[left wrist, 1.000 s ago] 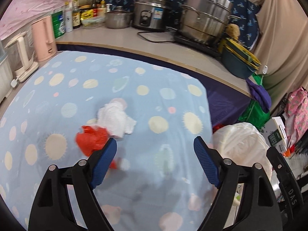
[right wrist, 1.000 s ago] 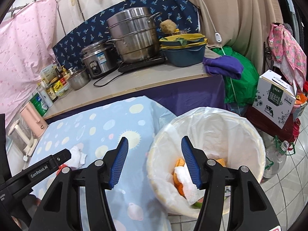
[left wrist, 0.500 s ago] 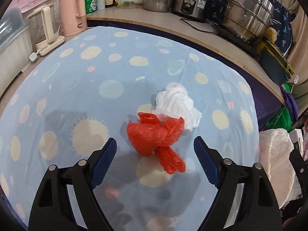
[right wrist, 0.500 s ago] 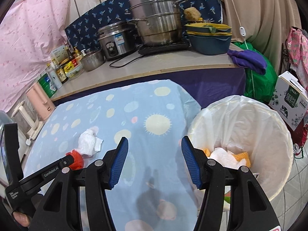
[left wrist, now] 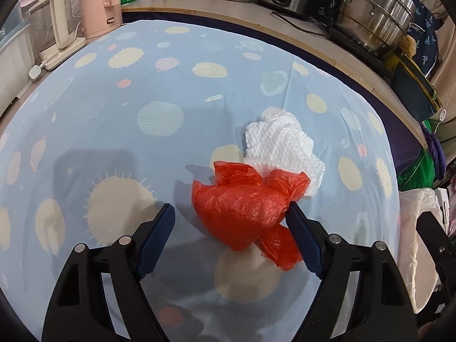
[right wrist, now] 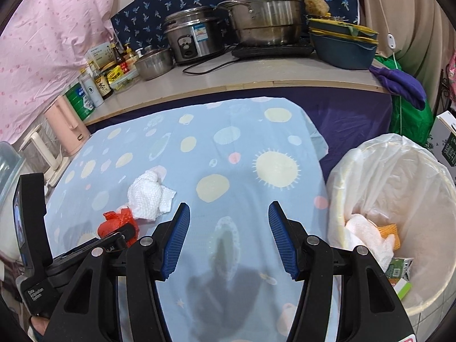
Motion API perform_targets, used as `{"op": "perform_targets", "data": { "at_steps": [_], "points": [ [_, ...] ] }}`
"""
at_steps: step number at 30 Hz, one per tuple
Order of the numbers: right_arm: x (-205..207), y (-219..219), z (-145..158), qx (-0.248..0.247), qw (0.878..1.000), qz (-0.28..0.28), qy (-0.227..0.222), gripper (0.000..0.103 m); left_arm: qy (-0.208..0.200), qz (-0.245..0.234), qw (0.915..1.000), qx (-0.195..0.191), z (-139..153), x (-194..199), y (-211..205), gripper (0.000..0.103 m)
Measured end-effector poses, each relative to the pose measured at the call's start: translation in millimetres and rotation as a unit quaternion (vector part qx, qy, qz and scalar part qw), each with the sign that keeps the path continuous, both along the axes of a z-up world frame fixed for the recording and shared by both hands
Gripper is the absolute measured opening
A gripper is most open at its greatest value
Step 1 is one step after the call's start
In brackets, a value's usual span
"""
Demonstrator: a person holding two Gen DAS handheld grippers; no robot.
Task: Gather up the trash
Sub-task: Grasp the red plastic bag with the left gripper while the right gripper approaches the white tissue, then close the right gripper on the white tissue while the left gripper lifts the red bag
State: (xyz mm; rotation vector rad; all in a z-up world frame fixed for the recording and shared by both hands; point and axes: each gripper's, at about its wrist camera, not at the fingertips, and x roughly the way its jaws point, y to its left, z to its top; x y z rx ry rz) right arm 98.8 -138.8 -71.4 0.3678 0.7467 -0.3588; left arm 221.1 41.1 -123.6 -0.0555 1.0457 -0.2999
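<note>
A crumpled red plastic bag (left wrist: 239, 208) lies on the blue spotted tablecloth (left wrist: 142, 108), touching a wadded white paper towel (left wrist: 280, 145) just behind it. My left gripper (left wrist: 230, 207) is lowered around the red bag with its jaws closing. The right pad is at the bag's edge and the left pad stands clear of it. My right gripper (right wrist: 229, 207) hovers open over bare cloth, with nothing between its fingers. From there the red bag (right wrist: 115, 222) and the paper towel (right wrist: 145, 199) sit to its left. The lined trash bin (right wrist: 384, 176) is to its right, with several scraps inside.
Behind the table runs a counter (right wrist: 256, 77) with a rice cooker (right wrist: 193, 38), a steel steamer pot (right wrist: 262, 14), a small pot, bottles and a blue basin (right wrist: 342, 48). A pink kettle (right wrist: 67, 126) stands at the table's left edge. A purple cloth and a green bag are beyond the bin.
My left gripper came down and forward until the red bag sits between its jaws. My right gripper swung left from above the bin to over the tablecloth.
</note>
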Motion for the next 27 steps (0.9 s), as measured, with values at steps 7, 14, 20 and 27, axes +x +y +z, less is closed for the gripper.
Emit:
{"op": "perform_targets", "data": {
  "at_steps": [7, 14, 20, 27],
  "points": [
    [26, 9, -12, 0.011, 1.0, 0.018, 0.01, 0.056, -0.003, -0.011, 0.9999, -0.008, 0, 5, 4, 0.044],
    [56, 28, -22, 0.014, 0.999, 0.048, 0.021, 0.056, -0.002, 0.003, 0.9997, -0.023, 7, 10, 22, 0.041],
    [82, 51, -30, 0.019, 0.996, 0.082, 0.029, 0.056, 0.0, 0.023, 0.9995, -0.024, 10, 19, 42, 0.041],
    [108, 68, -44, 0.019, 0.993, 0.103, 0.047, 0.056, 0.006, 0.039, 0.9989, -0.024, 7, 24, 60, 0.041]
  ]
}}
